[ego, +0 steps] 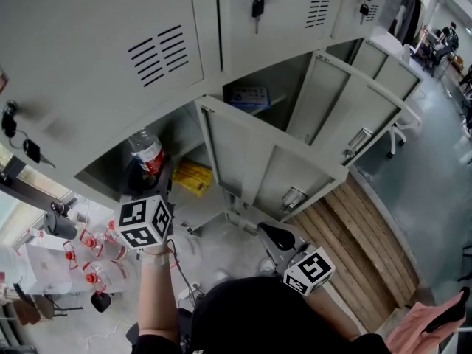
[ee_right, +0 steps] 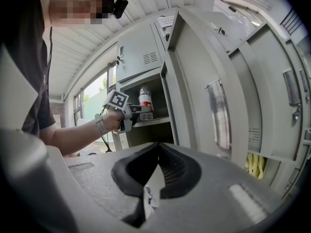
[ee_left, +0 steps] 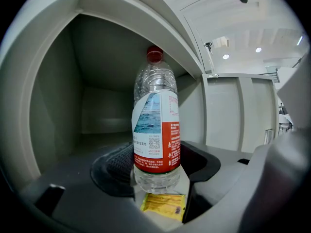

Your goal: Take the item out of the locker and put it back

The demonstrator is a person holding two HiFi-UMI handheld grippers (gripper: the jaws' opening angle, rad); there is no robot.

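A clear water bottle (ee_left: pixel 156 125) with a red cap and a red and blue label stands upright between the jaws of my left gripper (ee_left: pixel 156 171), which is shut on its lower body. It sits at the mouth of the open grey locker compartment (ee_left: pixel 102 110). In the head view the bottle (ego: pixel 146 152) shows just above the left gripper (ego: pixel 151 172) at the compartment's front edge. The right gripper view shows the same bottle (ee_right: pixel 145 103) held level with the shelf. My right gripper (ee_right: pixel 158 147) hangs back from the lockers, shut with nothing between its tips.
A yellow packet (ego: pixel 193 177) lies on the locker floor below the bottle. The open locker door (ego: pixel 258 164) swings out between my two grippers. A blue item (ego: pixel 248 96) lies in the neighbouring open compartment. Keys (ego: pixel 257 6) hang from the closed doors above.
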